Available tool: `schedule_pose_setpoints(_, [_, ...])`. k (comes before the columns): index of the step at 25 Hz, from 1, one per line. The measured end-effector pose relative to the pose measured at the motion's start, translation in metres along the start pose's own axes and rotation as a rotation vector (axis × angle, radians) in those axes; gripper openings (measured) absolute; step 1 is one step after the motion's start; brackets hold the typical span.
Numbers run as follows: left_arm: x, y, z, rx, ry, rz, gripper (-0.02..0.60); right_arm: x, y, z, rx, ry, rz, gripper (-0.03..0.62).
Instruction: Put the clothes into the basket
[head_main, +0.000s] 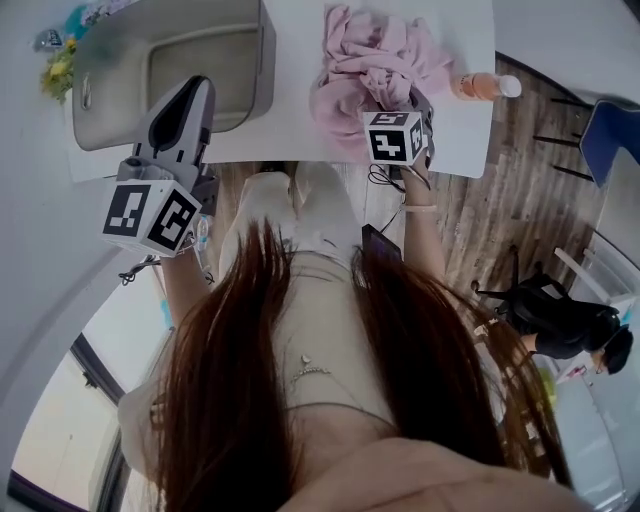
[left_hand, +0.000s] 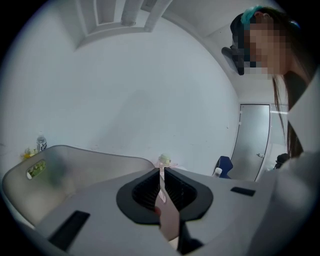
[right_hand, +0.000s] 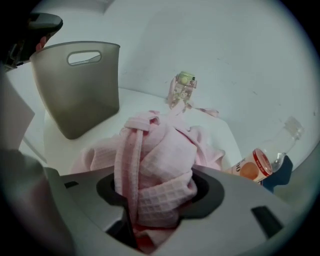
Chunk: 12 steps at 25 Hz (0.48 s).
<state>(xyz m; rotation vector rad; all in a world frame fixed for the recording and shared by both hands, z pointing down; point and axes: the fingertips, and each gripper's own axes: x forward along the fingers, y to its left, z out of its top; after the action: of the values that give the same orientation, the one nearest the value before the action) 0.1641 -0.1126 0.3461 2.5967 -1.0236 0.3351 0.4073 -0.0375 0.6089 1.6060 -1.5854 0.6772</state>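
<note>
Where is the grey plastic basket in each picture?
Head view: the grey plastic basket is at the top left, on the white table.
Left gripper view: lower left.
Right gripper view: upper left.
Shared landmark: the clear bottle with orange label, always to the right of the basket.

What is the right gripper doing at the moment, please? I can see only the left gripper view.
Observer: The right gripper has its jaws closed on a bunched fold of pink cloth that lies on the table.
Operator: Thank you. Where does the basket stand from that cloth?
Observer: The basket stands upright on the same table, to the cloth's left and apart from it.
Operator: Is anything else near the cloth?
Observer: A bottle with an orange label lies on its side just to the cloth's right.
</note>
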Motion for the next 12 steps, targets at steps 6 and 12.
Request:
schedule_pose_setpoints(6, [-0.019,0.008,0.001,-0.012,-0.024,0.043,0.014,-0.015,0.003,0.012,-0.032,-0.061,-0.014,0.186])
schedule_pose_setpoints(12, [-0.036,0.019,0.005,-0.023,-0.062,0.055,0.014,-0.048,0.006,0.042,-0.015,-0.157,-0.023,0.175])
